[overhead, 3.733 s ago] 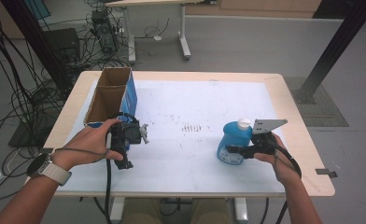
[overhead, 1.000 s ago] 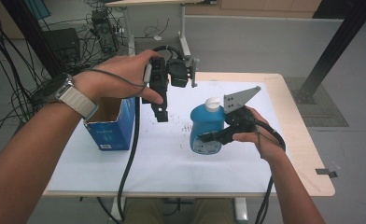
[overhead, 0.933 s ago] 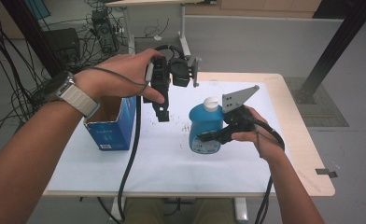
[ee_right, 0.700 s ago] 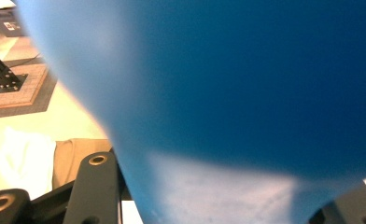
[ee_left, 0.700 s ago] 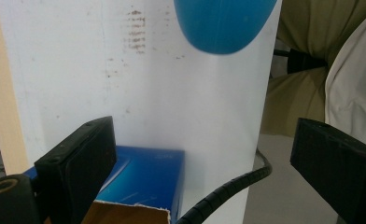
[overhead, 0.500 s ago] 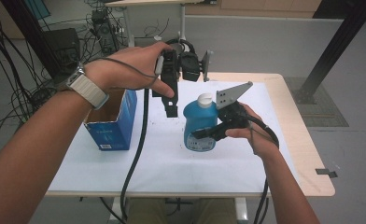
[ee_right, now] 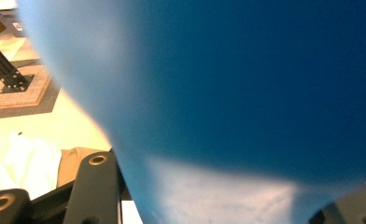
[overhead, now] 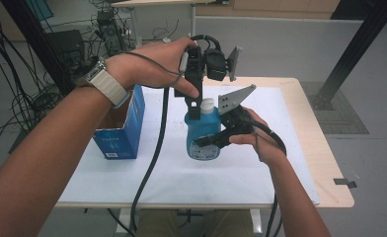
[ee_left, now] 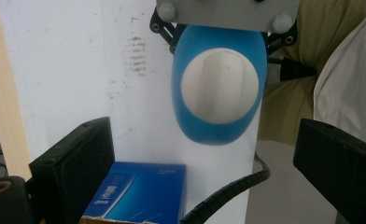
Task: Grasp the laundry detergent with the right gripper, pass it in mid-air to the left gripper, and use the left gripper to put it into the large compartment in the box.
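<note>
A blue bottle (overhead: 201, 138) with a white cap (overhead: 208, 103) hangs upright over the middle of the white table, and my right gripper (overhead: 209, 141) is shut on its lower body. In the right gripper view the bottle (ee_right: 242, 93) stands tight between the jaws. My left gripper (overhead: 195, 112) points down just above and beside the cap. Its jaws have just been opening and stand wide with nothing between them. The left gripper view looks straight down on the cap (ee_left: 218, 86) and the bottle's shoulders (ee_left: 218, 128), beyond the left gripper (ee_left: 204, 172).
An open blue cardboard box (overhead: 120, 131) stands on the table's left side, below the left forearm; it also shows in the left gripper view (ee_left: 134, 196). The white mat (overhead: 231, 175) covers the tabletop. Cables and a black frame post lie beyond the table.
The bottle has been lifted off the table and carried left toward the middle. The left gripper has risen from beside the box and moved right, over the cap.
</note>
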The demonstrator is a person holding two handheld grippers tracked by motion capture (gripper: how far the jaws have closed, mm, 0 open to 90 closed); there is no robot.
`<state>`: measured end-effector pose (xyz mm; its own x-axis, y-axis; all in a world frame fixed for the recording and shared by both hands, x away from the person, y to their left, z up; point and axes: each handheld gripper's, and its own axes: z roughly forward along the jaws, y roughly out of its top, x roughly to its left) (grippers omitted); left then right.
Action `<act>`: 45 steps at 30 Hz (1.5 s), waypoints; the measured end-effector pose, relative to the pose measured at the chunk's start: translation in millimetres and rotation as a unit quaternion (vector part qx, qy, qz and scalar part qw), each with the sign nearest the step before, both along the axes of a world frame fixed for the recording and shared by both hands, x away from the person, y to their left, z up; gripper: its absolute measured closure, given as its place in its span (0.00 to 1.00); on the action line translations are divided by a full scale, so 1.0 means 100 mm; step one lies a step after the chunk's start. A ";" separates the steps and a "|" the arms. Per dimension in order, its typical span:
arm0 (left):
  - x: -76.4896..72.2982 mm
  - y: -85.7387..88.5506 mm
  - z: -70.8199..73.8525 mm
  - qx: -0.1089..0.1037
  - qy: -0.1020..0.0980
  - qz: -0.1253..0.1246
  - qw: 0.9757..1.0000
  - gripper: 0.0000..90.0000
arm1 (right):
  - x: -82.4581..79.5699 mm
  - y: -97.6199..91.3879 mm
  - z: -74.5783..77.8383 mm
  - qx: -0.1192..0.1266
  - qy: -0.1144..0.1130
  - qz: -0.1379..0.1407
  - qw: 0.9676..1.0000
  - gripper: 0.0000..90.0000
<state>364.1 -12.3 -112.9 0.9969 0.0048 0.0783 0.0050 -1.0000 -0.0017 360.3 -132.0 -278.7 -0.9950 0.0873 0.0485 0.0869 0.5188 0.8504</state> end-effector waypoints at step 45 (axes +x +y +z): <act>0.15 -0.03 -0.12 0.000 0.010 -0.002 1.000 0.07 | 0.15 0.12 0.01 -0.004 0.002 0.005 1.000 0.49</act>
